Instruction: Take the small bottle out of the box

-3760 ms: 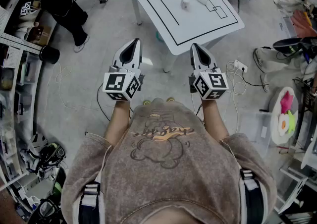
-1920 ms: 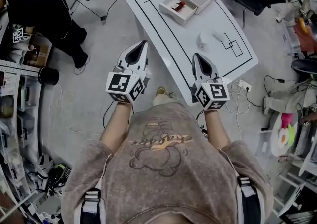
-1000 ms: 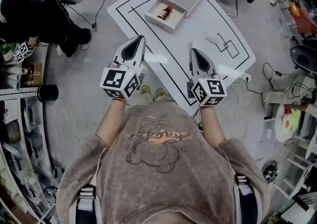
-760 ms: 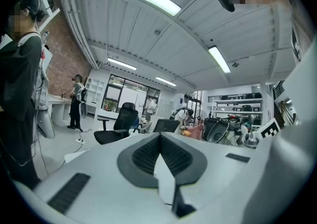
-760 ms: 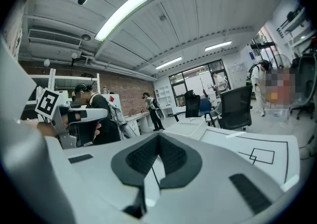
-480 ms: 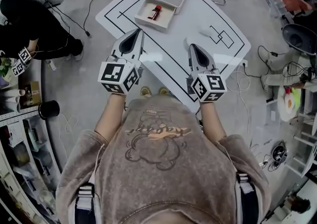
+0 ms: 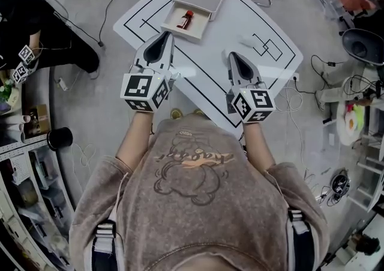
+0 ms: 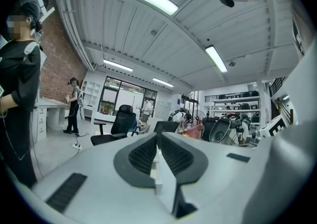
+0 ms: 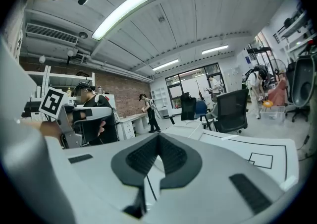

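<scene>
The small bottle (image 7: pixel 183 20), clear with a red cap, lies on its side in the open tray of the box (image 7: pixel 198 23), not yet touched. The flat pale half of the box extends from the tray toward 1 o'clock. The box sits at the far end of the white table (image 7: pixel 237 21), inside its black marked lines.

The left gripper (image 7: pixel 166 35) hangs at 6 o'clock from the box, just short of it and above the table's near-left edge. Its jaws are pressed together with nothing between them. The right gripper (image 7: pixel 231 55) is at 4 o'clock from the box, farther off, its jaws likewise closed and empty.

Risks, as I judge them:
- With jaws closed, either gripper would only shove the bottle or the light tray, so it must open first
- The bottle lies flat and round, so a pinch across it may roll it against the tray wall
- The low wall may catch a jaw and drag the box

The table stands on a grey floor strewn with cables. A person in black (image 7: pixel 42 24) is at 9 o'clock, shelves (image 7: pixel 18 168) at 8 o'clock, office chairs at 12 o'clock
</scene>
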Available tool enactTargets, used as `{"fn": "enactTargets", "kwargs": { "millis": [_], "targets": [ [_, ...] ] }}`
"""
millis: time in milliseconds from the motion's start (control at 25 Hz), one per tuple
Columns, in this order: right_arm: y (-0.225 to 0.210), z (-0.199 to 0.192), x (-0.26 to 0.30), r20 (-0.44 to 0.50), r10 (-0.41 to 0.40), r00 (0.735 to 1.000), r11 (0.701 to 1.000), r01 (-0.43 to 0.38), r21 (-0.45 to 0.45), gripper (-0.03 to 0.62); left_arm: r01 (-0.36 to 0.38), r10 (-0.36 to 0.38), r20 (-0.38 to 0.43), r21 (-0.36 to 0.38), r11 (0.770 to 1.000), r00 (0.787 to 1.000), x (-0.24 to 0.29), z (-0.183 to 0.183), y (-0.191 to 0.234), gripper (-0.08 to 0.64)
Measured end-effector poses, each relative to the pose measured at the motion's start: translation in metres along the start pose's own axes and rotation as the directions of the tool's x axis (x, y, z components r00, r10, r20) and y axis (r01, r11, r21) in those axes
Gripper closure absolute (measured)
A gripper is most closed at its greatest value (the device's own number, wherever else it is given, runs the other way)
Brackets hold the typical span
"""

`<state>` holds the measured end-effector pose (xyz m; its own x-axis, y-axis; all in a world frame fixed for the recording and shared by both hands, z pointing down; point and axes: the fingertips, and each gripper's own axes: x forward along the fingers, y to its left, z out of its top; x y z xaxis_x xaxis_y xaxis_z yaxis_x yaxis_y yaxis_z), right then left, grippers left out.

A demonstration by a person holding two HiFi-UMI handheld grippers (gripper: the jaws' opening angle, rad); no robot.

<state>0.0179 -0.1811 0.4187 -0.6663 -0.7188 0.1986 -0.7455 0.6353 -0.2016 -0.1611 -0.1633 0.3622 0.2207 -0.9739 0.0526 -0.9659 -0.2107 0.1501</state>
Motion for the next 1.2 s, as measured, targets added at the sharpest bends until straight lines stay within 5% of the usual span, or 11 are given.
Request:
{"fn": "enactTargets", "kwargs": {
  "millis": [640, 1200],
  "targets": [
    [-0.008, -0.003, 0.01, 0.001, -0.025, 1.0, 1.0, 0.025, 0.014, 0.595, 0.047, -0.047, -0.053, -0.009, 0.999, 0.997, 0.047, -0.008, 0.02, 0.26],
    [-0.014, -0.007, 0.002, -0.009, -0.068, 0.998, 0.997, 0.069, 0.02, 0.595, 0.095, -0.092, -0.248, 0.002, 0.995, 0.964, 0.122, -0.072, 0.039, 0.238]
  ]
}}
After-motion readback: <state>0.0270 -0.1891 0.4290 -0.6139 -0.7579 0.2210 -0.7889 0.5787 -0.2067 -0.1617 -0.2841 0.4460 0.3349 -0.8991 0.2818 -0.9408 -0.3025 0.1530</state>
